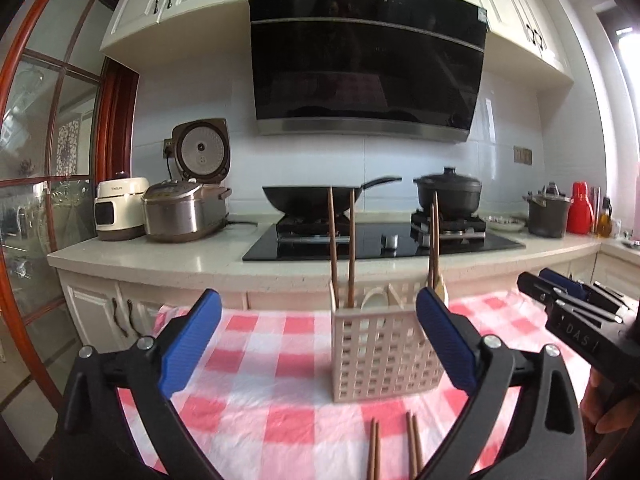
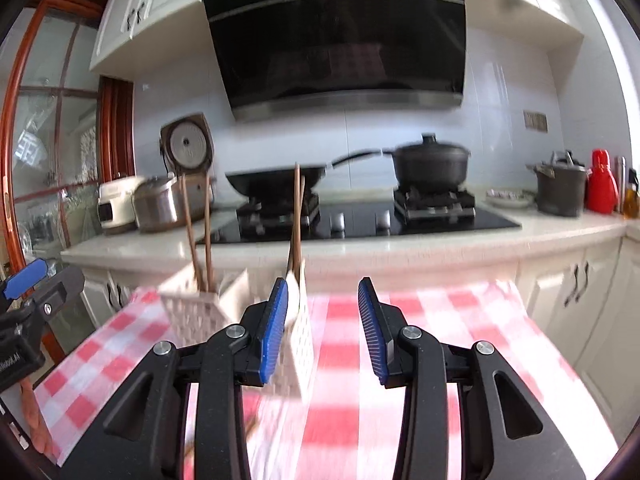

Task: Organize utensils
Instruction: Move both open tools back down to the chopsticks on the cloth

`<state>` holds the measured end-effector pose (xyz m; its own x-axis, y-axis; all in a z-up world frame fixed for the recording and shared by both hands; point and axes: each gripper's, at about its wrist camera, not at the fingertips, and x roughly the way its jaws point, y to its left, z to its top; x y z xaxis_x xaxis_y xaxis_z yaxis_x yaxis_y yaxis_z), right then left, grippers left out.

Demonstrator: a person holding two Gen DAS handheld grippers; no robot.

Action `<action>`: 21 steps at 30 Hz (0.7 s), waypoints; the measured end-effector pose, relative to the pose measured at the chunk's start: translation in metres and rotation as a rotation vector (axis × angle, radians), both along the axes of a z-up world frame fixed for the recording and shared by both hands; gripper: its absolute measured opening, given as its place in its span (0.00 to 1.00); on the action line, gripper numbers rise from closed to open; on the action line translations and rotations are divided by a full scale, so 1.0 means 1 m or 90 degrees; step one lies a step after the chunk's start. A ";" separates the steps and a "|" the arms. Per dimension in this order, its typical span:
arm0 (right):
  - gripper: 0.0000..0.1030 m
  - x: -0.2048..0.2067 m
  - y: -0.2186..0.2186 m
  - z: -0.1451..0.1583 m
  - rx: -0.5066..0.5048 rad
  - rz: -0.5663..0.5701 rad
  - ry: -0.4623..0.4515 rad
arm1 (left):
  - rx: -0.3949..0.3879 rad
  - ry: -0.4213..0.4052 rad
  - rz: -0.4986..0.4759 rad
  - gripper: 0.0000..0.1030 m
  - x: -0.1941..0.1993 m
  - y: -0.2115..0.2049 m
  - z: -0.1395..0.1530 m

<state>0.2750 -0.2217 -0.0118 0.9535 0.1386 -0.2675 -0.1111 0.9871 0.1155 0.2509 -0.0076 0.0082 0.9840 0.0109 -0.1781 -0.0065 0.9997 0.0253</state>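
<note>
Nearest the lens, the left gripper (image 1: 318, 344) is seen spread wide, its blue pads (image 1: 191, 342) standing well apart with nothing pinched between them. Just past its fingertips two pairs of chopsticks (image 1: 394, 450) are laid flat on the checked tablecloth (image 1: 256, 360), still outside the holder. The utensil holder (image 1: 380, 348), a pale slotted basket, is set upright on the cloth between the spread jaws in the left view; two chopsticks (image 1: 342, 248) are stood in its left compartment, another pair (image 1: 433, 248) towards its right side, and a white spoon-like piece (image 1: 374, 300) is lodged inside. The right gripper (image 2: 323, 328) is held partly parted and empty, with the holder just to the left of its left pad (image 2: 274, 330); the right view is blurred. The step in hand is judged to be a reach for the next loose pair, with some sticks already sorted. For the next move, a gripper would have to be lowered over a flat pair, closed across both thin sticks together, and the pair tipped upright before being dropped into a compartment.
</note>
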 end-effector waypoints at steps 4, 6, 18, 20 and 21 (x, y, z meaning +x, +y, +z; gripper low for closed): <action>0.35 -0.017 0.003 -0.019 0.021 0.002 0.066 | -0.015 0.051 0.017 0.93 -0.021 0.013 -0.020; 0.35 -0.022 0.006 -0.029 0.023 0.009 0.094 | -0.038 0.073 0.022 0.94 -0.029 0.024 -0.029; 0.35 -0.020 0.046 -0.095 0.003 0.038 0.289 | -0.061 0.175 0.023 0.94 -0.040 0.042 -0.081; 0.35 -0.018 0.049 -0.103 0.008 0.040 0.305 | -0.047 0.185 0.021 0.94 -0.041 0.041 -0.089; 0.35 -0.016 0.052 -0.106 0.012 0.043 0.316 | -0.044 0.188 0.021 0.94 -0.040 0.040 -0.091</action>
<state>0.2592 -0.1699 -0.1177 0.7011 0.2047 -0.6831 -0.1021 0.9768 0.1880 0.2108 0.0324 -0.0829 0.8888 0.0194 -0.4579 -0.0412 0.9984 -0.0376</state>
